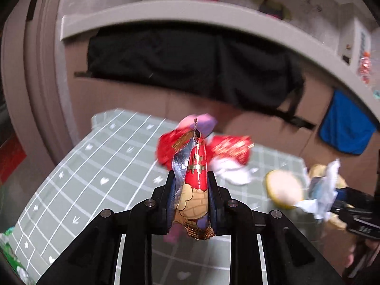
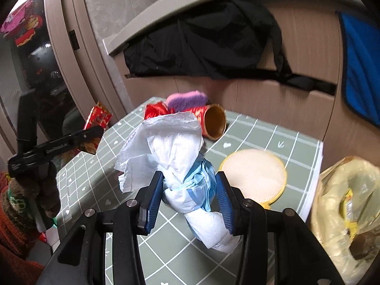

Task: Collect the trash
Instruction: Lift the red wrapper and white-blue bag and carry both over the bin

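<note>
My left gripper (image 1: 191, 182) is shut on a crumpled red and gold snack wrapper (image 1: 196, 173), held above the green grid table mat (image 1: 78, 173). In the right wrist view the same left gripper (image 2: 95, 133) shows at the left, wrapper (image 2: 98, 117) in its tips, gripped by a gloved hand. My right gripper (image 2: 188, 185) is shut on a wad of white and light-blue tissue paper (image 2: 173, 156), lifted over the mat (image 2: 249, 133). From the left wrist view that wad (image 1: 323, 194) appears at the right with the right gripper (image 1: 342, 201).
A red and gold tube (image 2: 210, 121), a purple sponge (image 2: 186, 99) and red foil (image 2: 155, 110) lie at the mat's far edge. A round yellow-rimmed pad (image 2: 254, 173) sits on the mat. A yellowish plastic bag (image 2: 344, 204) stands off its right edge. Black cloth (image 2: 201, 45) hangs behind.
</note>
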A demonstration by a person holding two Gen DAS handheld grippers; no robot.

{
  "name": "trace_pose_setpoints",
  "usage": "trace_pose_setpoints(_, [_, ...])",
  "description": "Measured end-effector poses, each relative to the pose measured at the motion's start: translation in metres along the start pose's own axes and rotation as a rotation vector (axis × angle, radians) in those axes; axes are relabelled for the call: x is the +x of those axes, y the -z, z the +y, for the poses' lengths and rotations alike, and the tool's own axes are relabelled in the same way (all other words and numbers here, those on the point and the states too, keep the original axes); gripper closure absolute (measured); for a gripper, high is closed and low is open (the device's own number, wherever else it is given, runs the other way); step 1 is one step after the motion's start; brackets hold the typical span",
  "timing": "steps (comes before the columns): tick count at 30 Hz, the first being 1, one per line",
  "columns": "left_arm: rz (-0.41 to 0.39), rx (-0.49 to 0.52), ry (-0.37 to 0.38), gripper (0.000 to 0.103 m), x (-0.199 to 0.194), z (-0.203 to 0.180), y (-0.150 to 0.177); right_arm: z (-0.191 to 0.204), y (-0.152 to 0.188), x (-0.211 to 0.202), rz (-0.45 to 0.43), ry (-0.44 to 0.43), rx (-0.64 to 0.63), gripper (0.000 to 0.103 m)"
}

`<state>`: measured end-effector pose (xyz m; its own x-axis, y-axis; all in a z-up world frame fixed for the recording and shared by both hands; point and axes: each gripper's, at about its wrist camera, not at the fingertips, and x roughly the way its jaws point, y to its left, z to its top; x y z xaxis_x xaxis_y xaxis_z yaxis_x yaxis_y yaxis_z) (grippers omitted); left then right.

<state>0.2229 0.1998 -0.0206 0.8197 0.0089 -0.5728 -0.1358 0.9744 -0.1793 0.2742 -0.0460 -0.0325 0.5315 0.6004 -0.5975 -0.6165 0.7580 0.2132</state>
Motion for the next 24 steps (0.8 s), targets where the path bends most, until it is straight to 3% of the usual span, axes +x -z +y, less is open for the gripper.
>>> trace_pose_setpoints(16, [-0.164, 0.156, 0.228, 0.079, -0.039, -0.135, -0.048, -0.038, -0.041, -0.103, -0.214, 0.159, -0.007, 0.062])
trace_pose_setpoints(24, [-0.185, 0.218, 0.324, 0.079, -0.038, -0.202, -0.053, -0.075, -0.043, -0.155, -0.279, 0.269, 0.014, 0.062])
